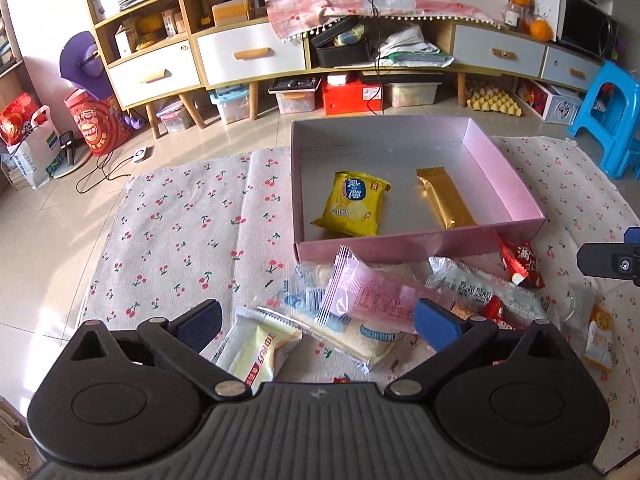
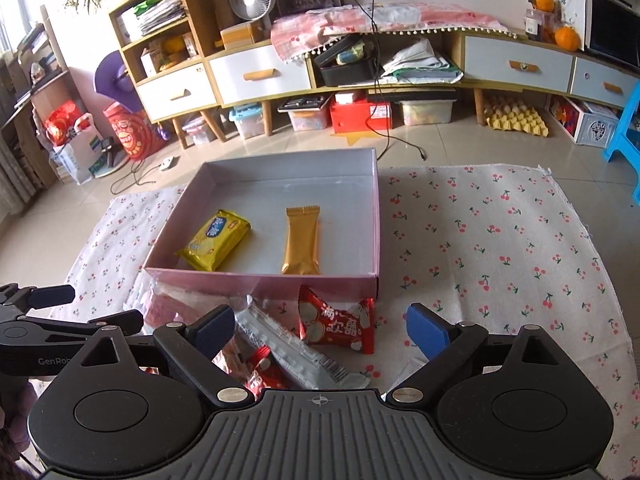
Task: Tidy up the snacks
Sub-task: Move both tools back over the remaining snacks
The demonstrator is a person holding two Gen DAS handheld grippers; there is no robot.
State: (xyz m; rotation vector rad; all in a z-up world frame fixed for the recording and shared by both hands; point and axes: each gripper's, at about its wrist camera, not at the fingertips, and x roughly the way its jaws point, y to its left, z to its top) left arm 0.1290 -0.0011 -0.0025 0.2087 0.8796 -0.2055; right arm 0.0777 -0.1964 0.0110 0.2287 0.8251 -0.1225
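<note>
Left gripper [image 1: 318, 322]: fingers spread wide and released, nothing pinched; they hang above the loose snack pile, one blue pad [image 1: 434, 326] over the wrappers without visibly pressing on any.
Right gripper [image 2: 320, 330]: fingers also wide apart and released, empty; a silver wrapper and red packets show in the gap beneath them.
Snack pile: loose on the cherry-print cloth [image 1: 180, 240], just in front of the box's near wall.
Pink wrapper [image 1: 368, 294]: tilted, on top of the pile, at 12 o'clock from the left fingers.
Cream packet [image 1: 260, 350]: at 7 o'clock in the pile, between the left fingers.
Silver wrapper [image 2: 296, 350]: lies diagonally, partly over a small red packet [image 2: 262, 372].
Red packet [image 2: 338, 322]: just beside the box's near wall, at 12 o'clock from the right fingers.
Pink box [image 2: 256, 280]: open, shallow, on the cloth.
Yellow chip bag [image 2: 216, 240]: inside the box, at its 8 o'clock.
Gold bar wrapper [image 2: 302, 240]: inside the box near the middle, apart from the chip bag.
</note>
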